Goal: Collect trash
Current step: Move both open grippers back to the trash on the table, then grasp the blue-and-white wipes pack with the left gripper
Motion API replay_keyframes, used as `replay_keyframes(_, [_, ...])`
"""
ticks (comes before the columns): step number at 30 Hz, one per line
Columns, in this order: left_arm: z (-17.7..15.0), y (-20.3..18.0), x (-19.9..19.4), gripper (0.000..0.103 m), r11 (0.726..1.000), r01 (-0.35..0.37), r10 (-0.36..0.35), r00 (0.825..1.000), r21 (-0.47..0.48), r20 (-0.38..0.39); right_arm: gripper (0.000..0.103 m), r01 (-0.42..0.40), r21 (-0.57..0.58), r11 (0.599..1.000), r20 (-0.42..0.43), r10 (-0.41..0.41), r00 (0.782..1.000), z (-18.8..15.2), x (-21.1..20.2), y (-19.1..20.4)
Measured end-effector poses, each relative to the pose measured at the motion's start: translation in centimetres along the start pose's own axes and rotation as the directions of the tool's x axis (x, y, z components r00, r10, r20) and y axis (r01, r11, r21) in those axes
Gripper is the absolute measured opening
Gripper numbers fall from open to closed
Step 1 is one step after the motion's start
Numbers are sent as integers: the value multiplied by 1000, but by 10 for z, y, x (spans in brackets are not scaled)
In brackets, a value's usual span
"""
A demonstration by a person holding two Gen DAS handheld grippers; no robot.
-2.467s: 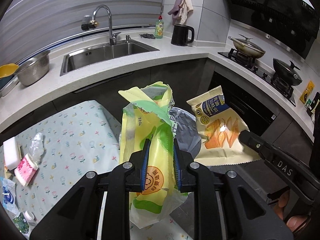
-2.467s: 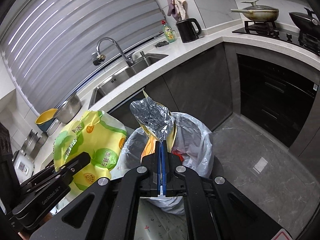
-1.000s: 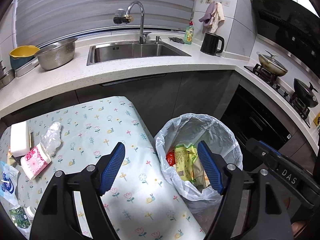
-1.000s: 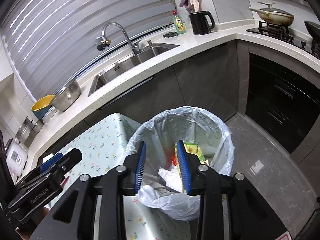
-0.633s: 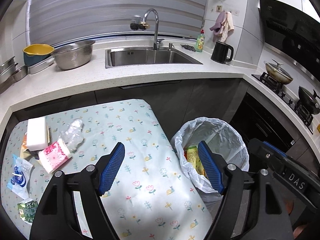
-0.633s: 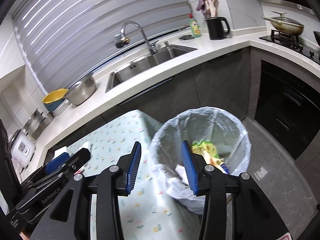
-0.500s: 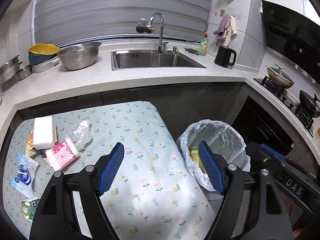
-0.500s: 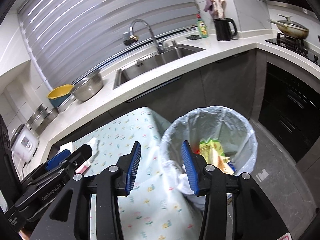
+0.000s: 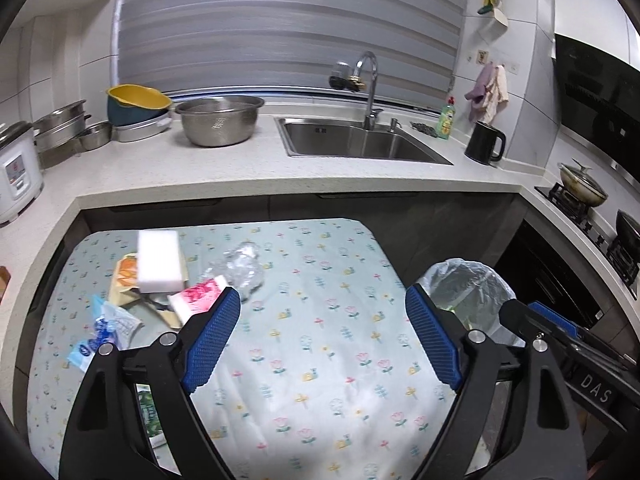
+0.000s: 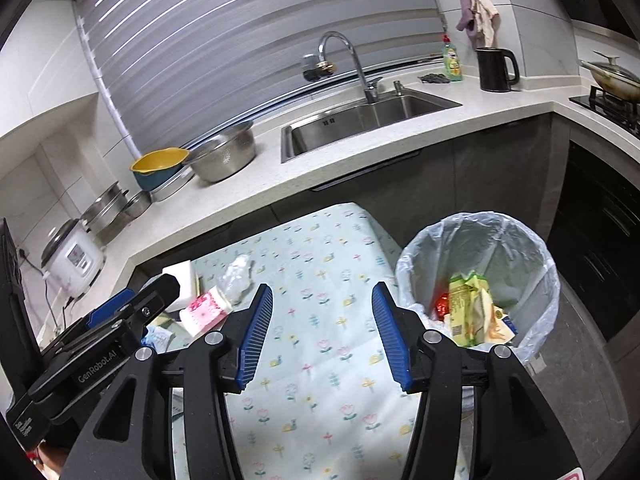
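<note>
A bin lined with a clear bag (image 10: 480, 240) stands at the table's right end, with a yellow-green snack wrapper (image 10: 466, 304) and other packets inside; the left wrist view shows the bin (image 9: 468, 280) too. Trash lies at the table's left: a white sponge block (image 9: 158, 260), a pink packet (image 9: 196, 296), crumpled clear plastic (image 9: 240, 268), a blue-white wrapper (image 9: 104, 328) and a green packet (image 9: 148, 412). My left gripper (image 9: 323, 340) hangs over the floral cloth, its jaws opening, nothing between them. My right gripper (image 10: 322, 334) is also opening and empty, left of the bin.
The table carries a pale floral cloth (image 9: 320, 352). Behind it runs a white counter (image 9: 240, 168) with a sink (image 9: 360, 144), a steel colander (image 9: 220, 120), a yellow bowl (image 9: 136, 102), a rice cooker (image 9: 16, 168) and a black kettle (image 9: 486, 144). A stove with pans (image 9: 580, 188) is at right.
Both grippers let their snack bags go into the bin, then swung left and back from it over the table. Their jaws have spread wider. The trash pile at left has come into view.
</note>
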State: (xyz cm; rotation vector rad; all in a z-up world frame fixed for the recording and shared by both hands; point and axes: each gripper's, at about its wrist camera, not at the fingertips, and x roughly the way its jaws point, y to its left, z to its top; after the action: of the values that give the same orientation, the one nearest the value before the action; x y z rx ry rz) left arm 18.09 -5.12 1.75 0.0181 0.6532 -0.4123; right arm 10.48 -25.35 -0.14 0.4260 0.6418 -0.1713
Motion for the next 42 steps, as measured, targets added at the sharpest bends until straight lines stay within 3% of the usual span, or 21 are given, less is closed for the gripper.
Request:
replay_keyframes(15, [-29,132,-26,84,982,-160,156,987,-99,-39,52,-113,-79,990,-126,102,987,-49,37,97])
replay_keyframes(25, [-55,216,-32,85,954,-244,230,969,-177,-94,52,-174,-111,979,-285,136,949,-110,86,160])
replay_keyframes(33, [-77,261,-17,86,940,-272,240,956,-204,-171,52,-197,-118,973,-381,138,914,-149,123,194])
replay_keyframes(42, [-90,278,14,90,939,-267,216,948,-216,-232,52,-200,-109,974,-437,134,890,-166,156,212])
